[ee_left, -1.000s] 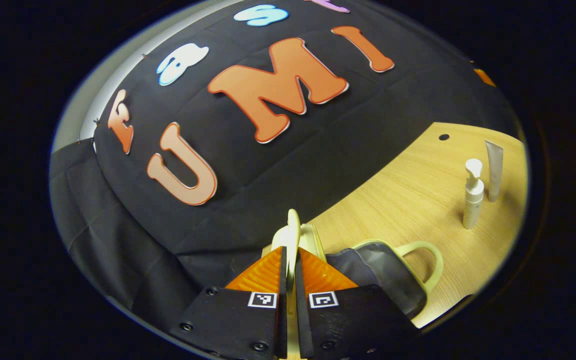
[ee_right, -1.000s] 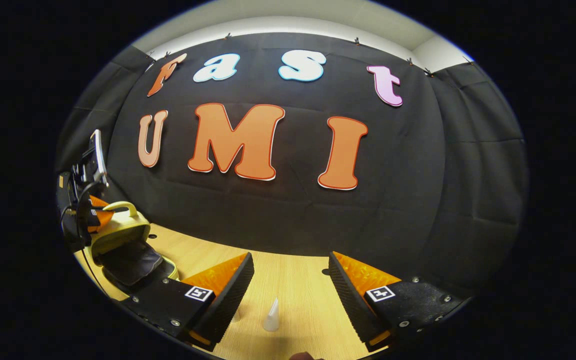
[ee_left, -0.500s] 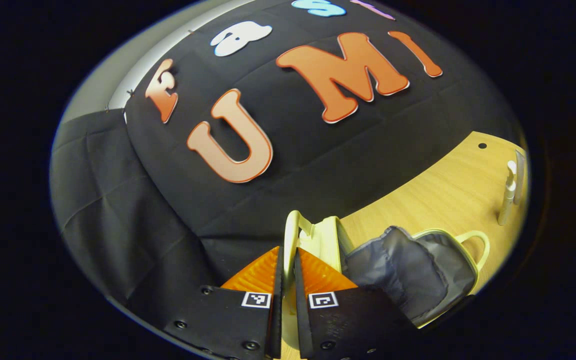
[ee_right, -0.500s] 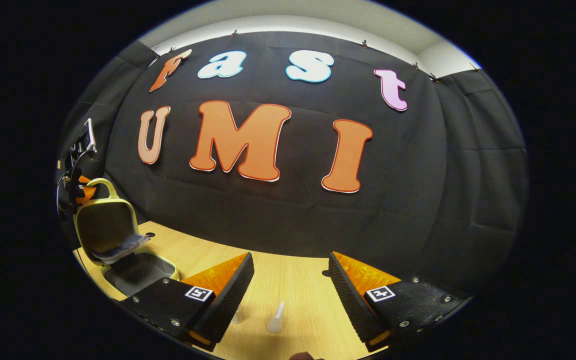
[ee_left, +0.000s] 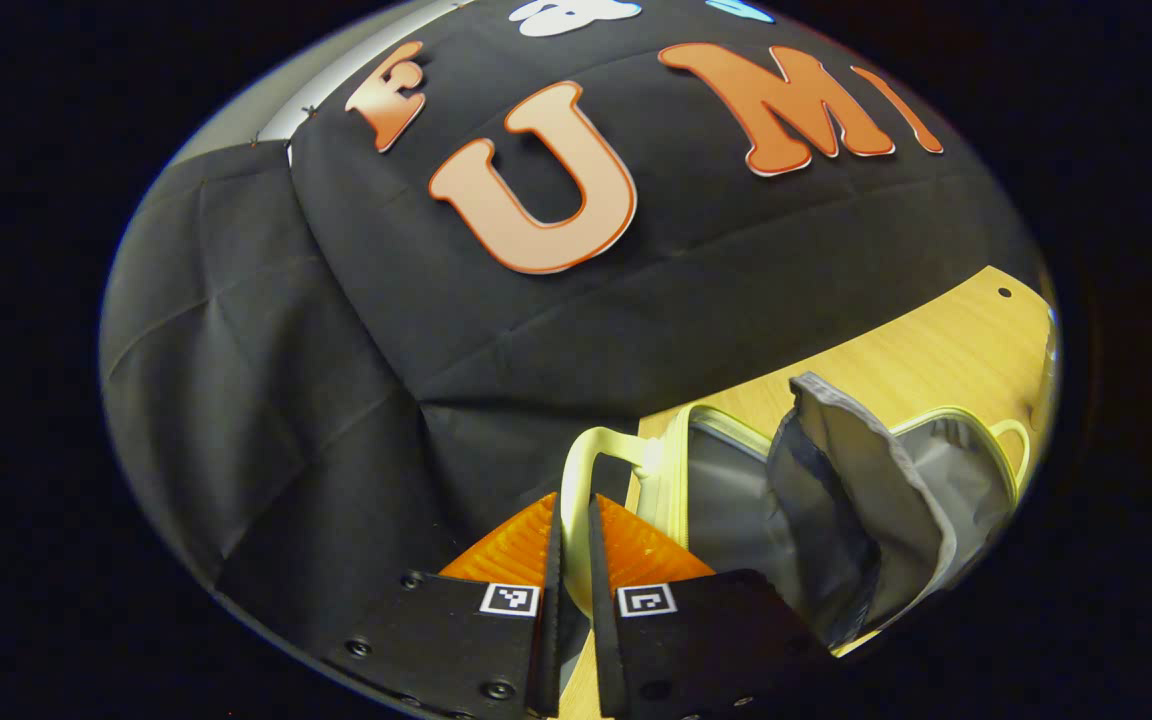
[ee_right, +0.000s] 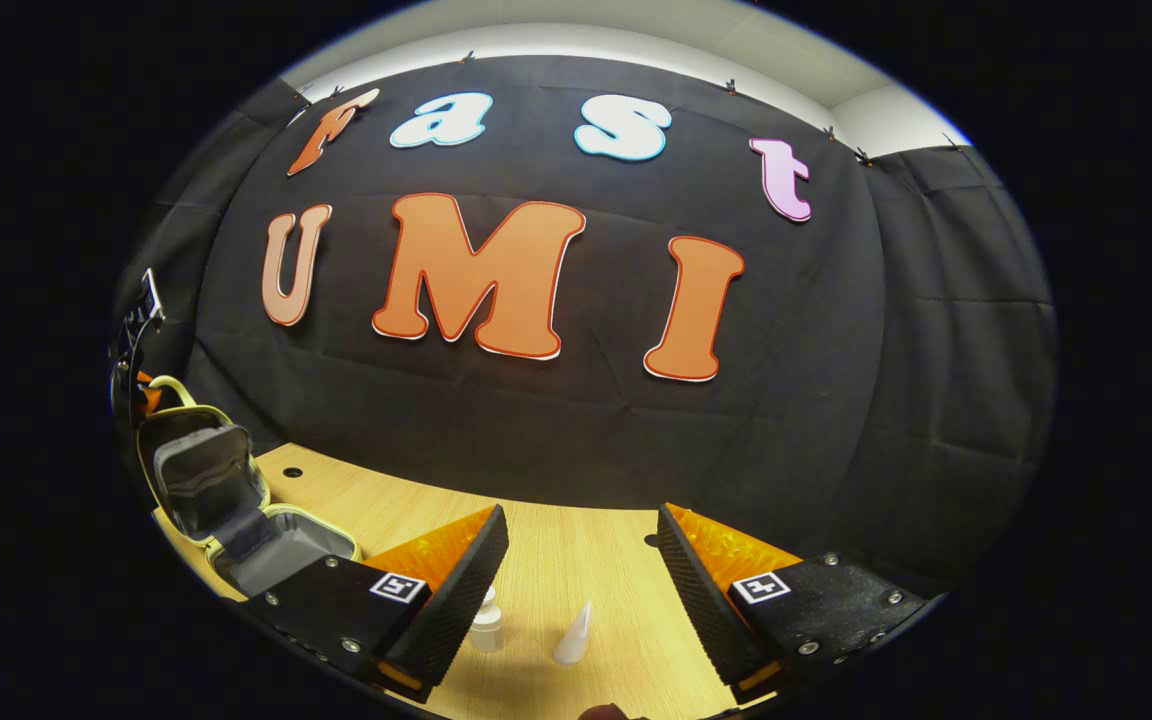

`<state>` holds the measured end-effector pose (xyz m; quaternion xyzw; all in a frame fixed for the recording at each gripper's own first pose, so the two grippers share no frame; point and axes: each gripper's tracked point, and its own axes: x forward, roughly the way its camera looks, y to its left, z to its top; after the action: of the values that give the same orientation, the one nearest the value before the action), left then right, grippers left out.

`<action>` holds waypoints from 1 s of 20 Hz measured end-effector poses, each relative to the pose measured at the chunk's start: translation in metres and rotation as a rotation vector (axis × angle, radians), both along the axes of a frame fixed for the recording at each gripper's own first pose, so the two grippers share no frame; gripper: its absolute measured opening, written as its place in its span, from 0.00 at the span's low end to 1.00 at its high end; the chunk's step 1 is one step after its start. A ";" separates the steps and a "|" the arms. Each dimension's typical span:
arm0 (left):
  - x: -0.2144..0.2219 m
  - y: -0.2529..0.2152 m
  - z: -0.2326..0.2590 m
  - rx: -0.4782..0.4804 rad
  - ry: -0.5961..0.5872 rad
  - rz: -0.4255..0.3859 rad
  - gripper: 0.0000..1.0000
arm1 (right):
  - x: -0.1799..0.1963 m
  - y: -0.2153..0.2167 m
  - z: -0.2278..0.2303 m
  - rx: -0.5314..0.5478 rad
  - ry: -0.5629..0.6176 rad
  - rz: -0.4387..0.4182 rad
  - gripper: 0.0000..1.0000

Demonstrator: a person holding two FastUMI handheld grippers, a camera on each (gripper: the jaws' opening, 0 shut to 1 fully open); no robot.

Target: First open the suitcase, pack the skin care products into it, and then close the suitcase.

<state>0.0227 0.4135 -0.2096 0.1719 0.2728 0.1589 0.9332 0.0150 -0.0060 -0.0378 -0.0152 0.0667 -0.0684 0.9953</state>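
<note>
My left gripper (ee_left: 573,505) is shut on the pale yellow handle (ee_left: 576,470) of the suitcase lid (ee_left: 726,490), which it holds raised. The suitcase stands open, showing grey lining and a loose grey divider flap (ee_left: 856,480). In the right gripper view the open suitcase (ee_right: 281,545) sits at the far left with its lid (ee_right: 201,470) upright and the left gripper (ee_right: 136,385) on its handle. My right gripper (ee_right: 581,520) is open and hovers over the table. Below it stand a white pump bottle (ee_right: 486,622) and a white tube (ee_right: 573,635), apart from the fingers.
The wooden table (ee_right: 556,560) runs up to the black cloth wall. A small dark hole (ee_right: 291,472) marks the tabletop behind the suitcase. A second pale yellow handle (ee_left: 1011,440) sticks out from the suitcase's lower half.
My left gripper has swung the lid by its handle from half raised to fully upright, exposing the lining and flap. The right gripper has barely moved; the pump bottle now shows below it.
</note>
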 end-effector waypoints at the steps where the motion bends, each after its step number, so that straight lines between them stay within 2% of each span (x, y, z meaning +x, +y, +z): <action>1: -0.001 0.011 -0.012 -0.028 0.009 0.018 0.14 | 0.000 0.004 0.000 -0.004 0.003 -0.005 0.96; 5: -0.003 0.043 -0.064 -0.124 0.059 0.089 0.14 | 0.000 0.022 0.005 -0.023 0.006 -0.005 0.96; 14: -0.027 0.064 -0.191 -0.358 0.197 0.215 0.15 | -0.010 0.036 0.000 -0.022 0.049 -0.042 0.96; 15: -0.030 0.069 -0.200 -0.361 0.214 0.251 0.15 | -0.012 0.036 0.000 -0.025 0.051 -0.045 0.96; 16: -0.033 0.072 -0.206 -0.351 0.220 0.279 0.19 | -0.013 0.038 0.000 -0.028 0.056 -0.046 0.96; 17: -0.029 0.070 -0.209 -0.363 0.206 0.275 0.23 | -0.014 0.038 0.000 -0.031 0.059 -0.048 0.96; 19: -0.021 0.063 -0.193 -0.376 0.163 0.256 0.26 | -0.016 0.042 0.001 -0.025 0.056 -0.043 0.96; 20: -0.019 0.061 -0.188 -0.372 0.140 0.252 0.36 | -0.015 0.043 0.001 -0.022 0.056 -0.037 0.96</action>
<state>0.0039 0.4742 -0.3977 -0.0277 0.3808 0.2089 0.9003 0.0001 0.0374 -0.0365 -0.0270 0.0942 -0.0871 0.9914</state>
